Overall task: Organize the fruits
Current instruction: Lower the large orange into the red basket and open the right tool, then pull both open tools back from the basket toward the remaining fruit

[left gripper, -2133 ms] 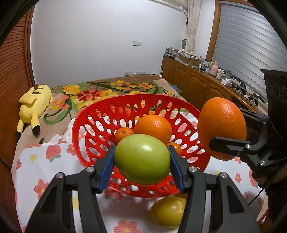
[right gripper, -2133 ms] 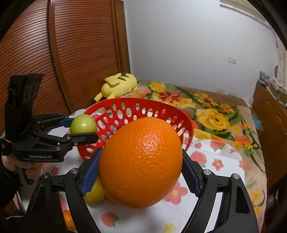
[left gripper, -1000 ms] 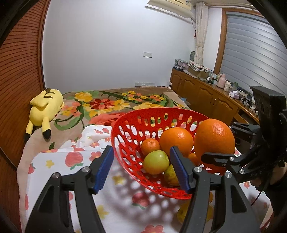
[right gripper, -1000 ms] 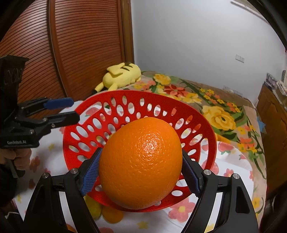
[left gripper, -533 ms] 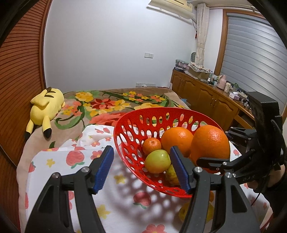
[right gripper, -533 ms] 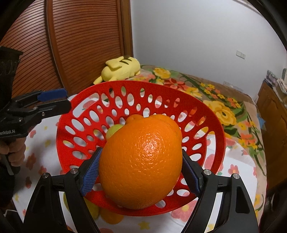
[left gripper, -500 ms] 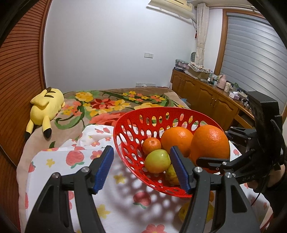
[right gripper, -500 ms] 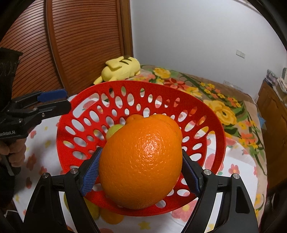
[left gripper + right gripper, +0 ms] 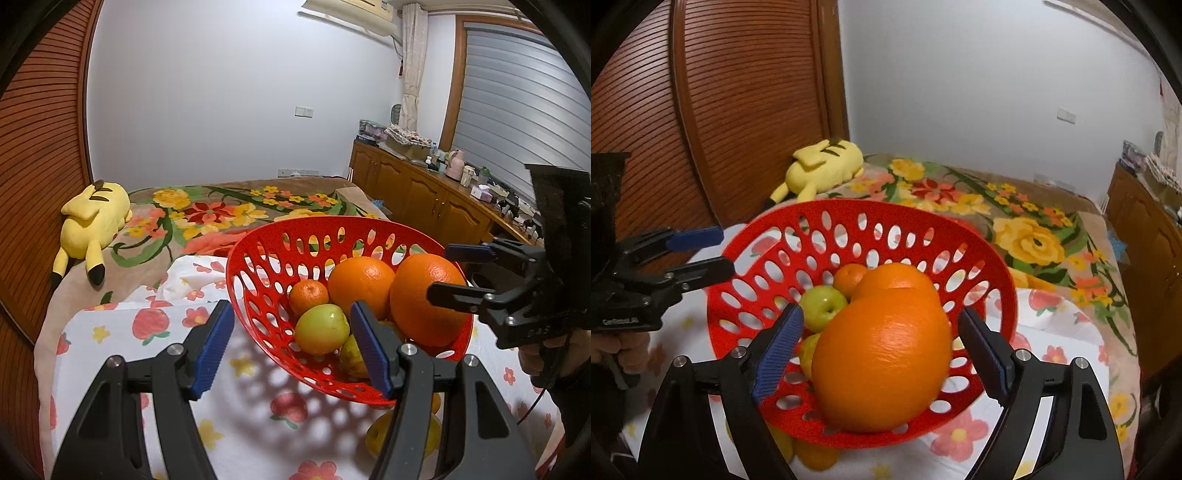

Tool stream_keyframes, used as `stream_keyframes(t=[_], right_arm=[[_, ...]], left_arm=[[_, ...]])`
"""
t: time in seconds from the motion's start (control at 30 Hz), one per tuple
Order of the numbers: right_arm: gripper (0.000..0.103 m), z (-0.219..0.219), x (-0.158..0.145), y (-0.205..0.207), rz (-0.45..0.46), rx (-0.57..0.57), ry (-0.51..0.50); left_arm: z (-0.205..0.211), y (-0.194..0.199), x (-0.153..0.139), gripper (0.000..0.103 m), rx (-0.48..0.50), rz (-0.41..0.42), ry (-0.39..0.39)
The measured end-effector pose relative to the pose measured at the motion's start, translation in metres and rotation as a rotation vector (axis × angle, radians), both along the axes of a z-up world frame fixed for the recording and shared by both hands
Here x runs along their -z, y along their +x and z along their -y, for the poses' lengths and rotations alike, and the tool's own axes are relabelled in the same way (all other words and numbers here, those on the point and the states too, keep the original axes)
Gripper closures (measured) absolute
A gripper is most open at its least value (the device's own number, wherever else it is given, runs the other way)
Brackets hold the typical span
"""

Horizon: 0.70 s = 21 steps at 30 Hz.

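Right wrist view: right claw point(image 9: 882, 354) opening around big orange point(image 9: 882, 365); spread left claw point(image 9: 701, 251), blurred "GenRobot.AI" label.

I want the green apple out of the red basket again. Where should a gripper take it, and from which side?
Grip the green apple across its round middle, coming down from above through the red basket's open top: its stem dimple faces up, and oranges crowd one side, so close across the free sides, I'd judge.
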State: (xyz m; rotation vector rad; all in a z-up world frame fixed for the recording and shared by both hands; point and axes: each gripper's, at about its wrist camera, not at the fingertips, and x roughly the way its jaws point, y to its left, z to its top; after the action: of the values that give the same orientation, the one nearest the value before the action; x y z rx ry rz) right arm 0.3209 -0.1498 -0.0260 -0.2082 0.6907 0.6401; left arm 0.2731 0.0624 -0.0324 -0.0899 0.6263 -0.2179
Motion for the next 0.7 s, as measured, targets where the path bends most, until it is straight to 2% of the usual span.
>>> stream_keyframes(t=[0.33, 0.7], right_arm=[[0.016, 0.019, -0.018, -0.028, 0.040, 0.033, 0.002], [0.016, 0.041, -0.050, -0.082, 0.110, 0.078, 0.031]], left_arm=[[0.014, -0.014, -0.012, 0.037, 0.025, 0.023, 0.015], [0.025, -0.068, -0.023, 0.032, 0.051, 0.039, 0.031]])
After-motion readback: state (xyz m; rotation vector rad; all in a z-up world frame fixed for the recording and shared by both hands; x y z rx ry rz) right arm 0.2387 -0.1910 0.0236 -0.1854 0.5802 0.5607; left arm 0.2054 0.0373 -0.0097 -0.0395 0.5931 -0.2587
